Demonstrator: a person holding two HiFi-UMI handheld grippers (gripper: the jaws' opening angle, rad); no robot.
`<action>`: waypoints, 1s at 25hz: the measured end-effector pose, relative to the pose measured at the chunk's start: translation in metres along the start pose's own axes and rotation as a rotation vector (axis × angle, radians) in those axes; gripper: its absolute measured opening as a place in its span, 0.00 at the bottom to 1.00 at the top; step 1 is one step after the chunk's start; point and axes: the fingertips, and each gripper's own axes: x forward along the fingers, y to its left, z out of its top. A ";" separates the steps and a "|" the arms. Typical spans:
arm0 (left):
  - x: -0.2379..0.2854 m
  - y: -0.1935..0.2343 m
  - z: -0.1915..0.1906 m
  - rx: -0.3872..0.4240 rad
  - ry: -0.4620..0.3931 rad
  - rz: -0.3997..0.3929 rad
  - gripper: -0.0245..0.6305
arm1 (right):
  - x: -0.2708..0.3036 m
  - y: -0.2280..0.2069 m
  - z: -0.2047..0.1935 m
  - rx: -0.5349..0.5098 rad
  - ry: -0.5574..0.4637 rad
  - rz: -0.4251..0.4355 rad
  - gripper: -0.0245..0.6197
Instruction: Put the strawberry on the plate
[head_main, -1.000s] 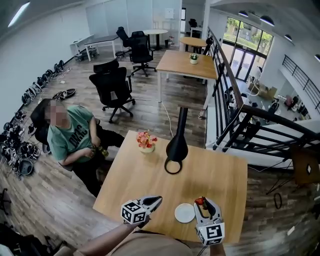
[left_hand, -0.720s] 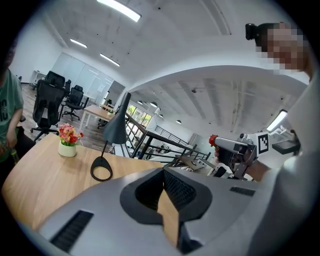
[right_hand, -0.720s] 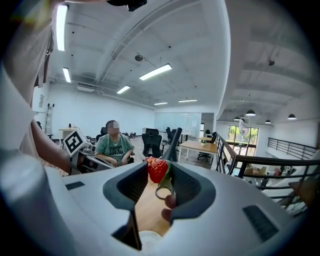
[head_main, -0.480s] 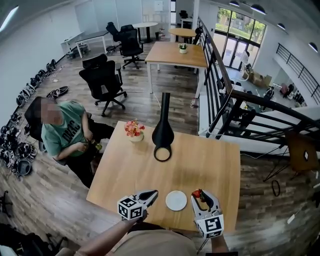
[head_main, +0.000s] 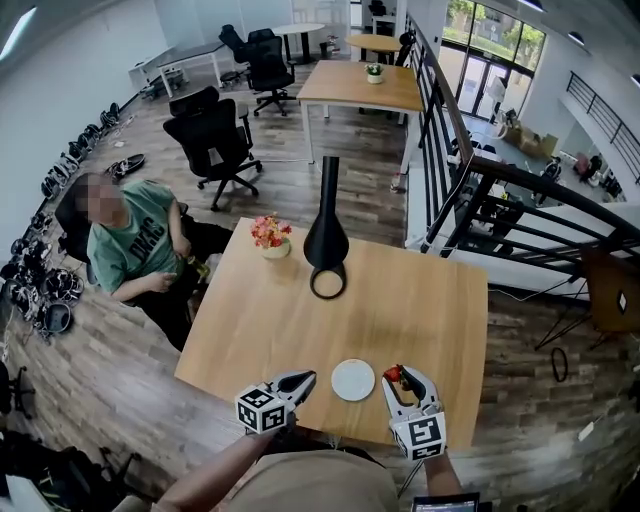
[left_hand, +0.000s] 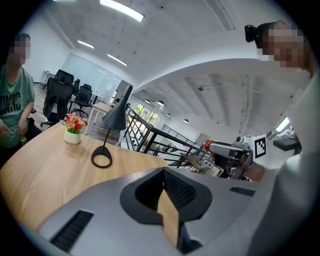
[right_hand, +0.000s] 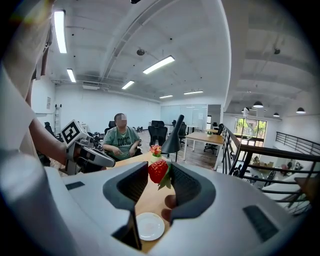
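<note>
Pinching the strawberry (right_hand: 158, 171) between its jaw tips, the right hand-held gripper (head_main: 403, 378) hangs at the lower right of the head view, just right of the white plate (head_main: 353, 380). The left hand-held gripper (head_main: 305, 378), jaws pressed together and empty, sits left of the plate. Both carry black-and-white square markers. Further up the wooden counter (head_main: 430, 310) stand a black lamp (head_main: 326, 240) and a flower pot (head_main: 271, 237). At the left, a seated person (head_main: 130, 250) wears a green shirt with dark lettering too small to read.
</note>
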 end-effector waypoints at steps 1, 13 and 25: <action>-0.001 0.002 -0.002 -0.002 0.002 0.006 0.04 | 0.002 0.001 -0.004 0.001 0.009 0.004 0.27; 0.014 0.033 -0.028 0.009 0.080 0.045 0.04 | 0.039 0.006 -0.062 0.027 0.118 0.027 0.27; 0.027 0.061 -0.059 -0.011 0.189 0.072 0.04 | 0.087 0.022 -0.133 0.106 0.271 0.096 0.27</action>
